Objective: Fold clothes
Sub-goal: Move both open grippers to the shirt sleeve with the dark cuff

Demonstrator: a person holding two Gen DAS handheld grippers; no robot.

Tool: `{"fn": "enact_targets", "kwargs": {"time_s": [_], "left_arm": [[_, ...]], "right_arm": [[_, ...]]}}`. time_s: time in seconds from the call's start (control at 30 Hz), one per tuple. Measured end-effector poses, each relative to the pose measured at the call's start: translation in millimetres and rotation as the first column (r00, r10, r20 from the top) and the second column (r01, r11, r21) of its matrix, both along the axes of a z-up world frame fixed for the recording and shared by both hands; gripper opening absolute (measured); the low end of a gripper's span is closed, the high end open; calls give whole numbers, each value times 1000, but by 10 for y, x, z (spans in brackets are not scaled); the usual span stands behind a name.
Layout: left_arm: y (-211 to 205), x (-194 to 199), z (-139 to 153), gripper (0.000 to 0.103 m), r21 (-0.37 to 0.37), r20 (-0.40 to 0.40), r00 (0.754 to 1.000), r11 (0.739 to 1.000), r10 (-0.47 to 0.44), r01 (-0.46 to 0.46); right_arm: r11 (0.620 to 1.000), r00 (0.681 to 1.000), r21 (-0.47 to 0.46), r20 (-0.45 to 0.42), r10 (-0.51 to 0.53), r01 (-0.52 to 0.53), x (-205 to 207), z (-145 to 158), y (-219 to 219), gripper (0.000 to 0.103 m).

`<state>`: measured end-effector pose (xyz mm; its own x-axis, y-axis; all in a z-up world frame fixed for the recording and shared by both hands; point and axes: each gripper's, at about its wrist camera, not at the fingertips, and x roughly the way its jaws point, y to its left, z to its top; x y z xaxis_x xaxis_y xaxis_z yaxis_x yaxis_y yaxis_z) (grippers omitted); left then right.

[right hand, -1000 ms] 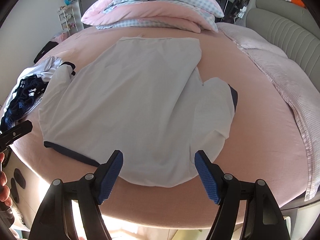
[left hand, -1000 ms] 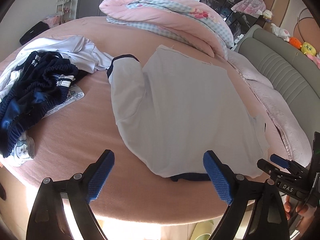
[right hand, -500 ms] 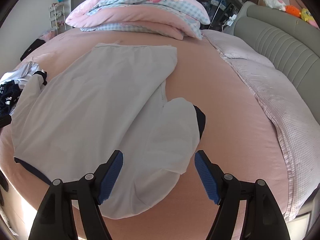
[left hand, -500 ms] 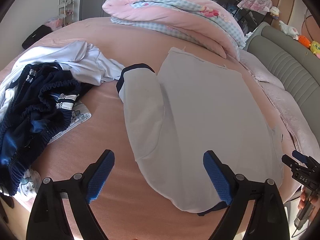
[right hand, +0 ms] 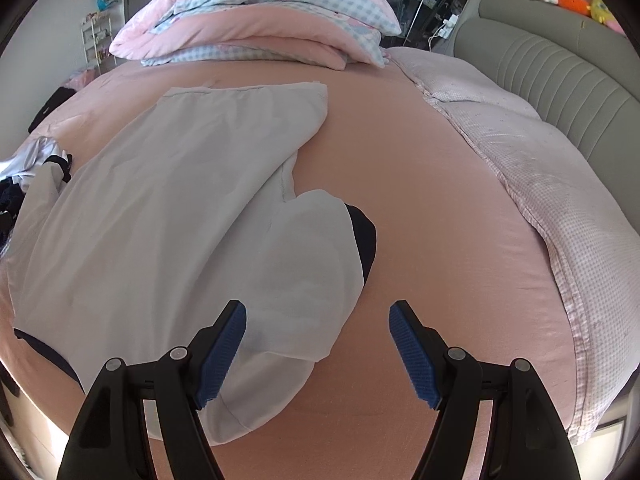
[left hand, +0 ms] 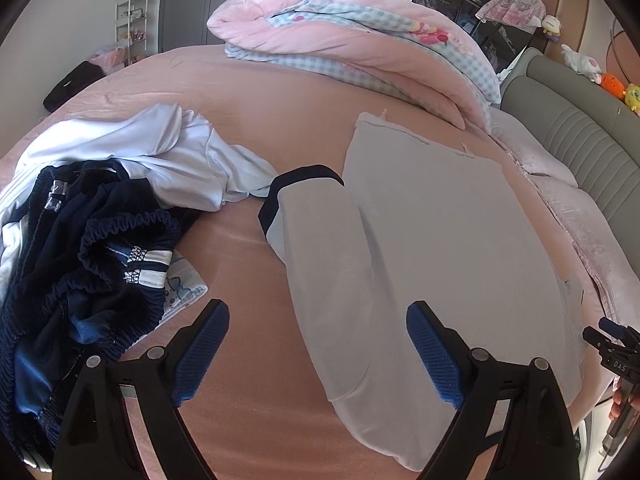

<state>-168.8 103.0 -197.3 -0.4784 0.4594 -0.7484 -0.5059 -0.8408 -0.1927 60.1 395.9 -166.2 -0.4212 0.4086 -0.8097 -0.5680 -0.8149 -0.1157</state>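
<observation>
shirt (left hand: 440,248): pale grey-white tee, short sleeves with navy cuffs, navy trim at the collar end; spread flat, a few soft creases, back side up as far as I can tell
shirt place: on the pink bed (left hand: 256,120), centre to 3 o'clock in the left view; centre to 9 o'clock in the right view
shirt axis: long axis runs 6 to 12 o'clock, slightly tilted; hem at the far end toward the quilt, collar end nearest the grippers at the bed edge
left sleeve (left hand: 316,216): lies alongside the body, navy cuff pointing about 11 o'clock
right sleeve (right hand: 316,248): lies out beside the body, navy cuff at 3 o'clock side of it
left gripper (left hand: 318,354): wide apart, blue pads, holding nothing, above the bed beside the left sleeve edge
right gripper (right hand: 318,354): wide apart, empty, above the right sleeve's near edge and bare sheet
clothes pile (left hand: 92,240): navy garment with white stripes and a pale blue one, heaped at 9 o'clock, apart from the shirt
quilt (left hand: 352,40): pink and blue-check, folded, 12 o'clock
headboard (right hand: 560,76): grey padded, 2 o'clock
</observation>
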Motion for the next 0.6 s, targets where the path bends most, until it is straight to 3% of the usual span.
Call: {"fn": "enact_targets", "kwargs": {"time_s": [0.1, 0.2, 0.4, 0.6], "left_arm": [[28, -157, -26, 91, 7, 6, 1000, 1000, 13, -13], [53, -341, -105, 91, 63, 87, 996, 998, 9, -14], [162, -517, -324, 90, 61, 167, 986, 998, 16, -27], [110, -669, -476, 90, 163, 318, 946, 980, 60, -117]], "right_arm": [[998, 999, -46, -23, -46, 45, 36, -51, 113, 74], [985, 992, -137, -59, -113, 104, 111, -120, 270, 74], [925, 962, -320, -110, -251, 205, 260, -259, 586, 74], [938, 975, -308, -106, -197, 157, 181, -270, 549, 74]]}}
